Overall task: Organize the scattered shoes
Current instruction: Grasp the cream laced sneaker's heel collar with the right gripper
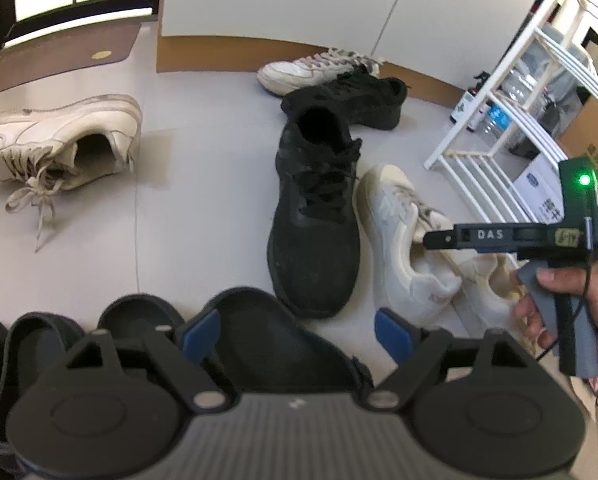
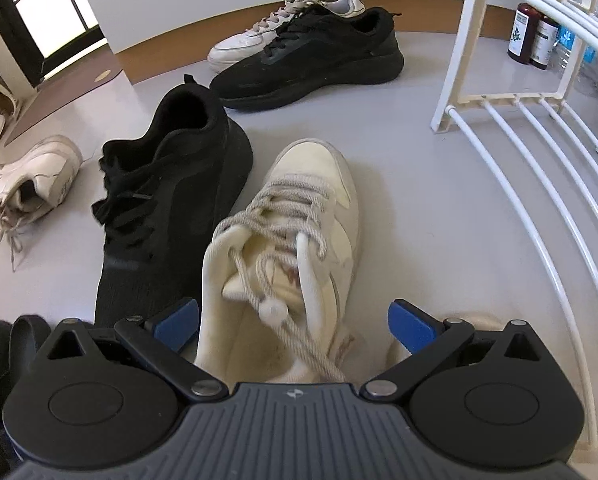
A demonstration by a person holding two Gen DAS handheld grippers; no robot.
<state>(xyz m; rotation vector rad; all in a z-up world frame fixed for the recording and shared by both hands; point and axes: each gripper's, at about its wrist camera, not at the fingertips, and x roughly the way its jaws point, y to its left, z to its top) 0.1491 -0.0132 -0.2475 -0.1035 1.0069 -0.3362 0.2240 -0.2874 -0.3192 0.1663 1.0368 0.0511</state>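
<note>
**Right gripper poised over the cream sneaker**

The cream sneaker [image 2: 299,232] lies on the grey floor [image 2: 399,160] just beside the foot of the white rack [image 2: 511,152], toe pointing away, laces loose over its tongue. The right gripper [image 2: 295,320] hangs above its heel end with blue pads spread to either side of the collar, touching nothing that can be seen. This looks like the approach to a pick: the next move would call for lowering onto the collar and closing on one side wall, clear of the dangling lace toggle.

Touching its left side is a black sneaker [image 2: 171,208], heel toward the far wall. Its mate [image 2: 311,60] sits farther off, against a white sneaker [image 2: 251,40] by the skirting. Another white sneaker [image 1: 59,140] lies on its side, well apart at the left.

The left gripper [image 1: 297,332] is open and empty above a dark slipper [image 1: 259,328] near the floor's near edge.

A second cream shoe seems to lie behind the right gripper, but it is mostly hidden. More dark footwear at the lower left is cut off.
</note>
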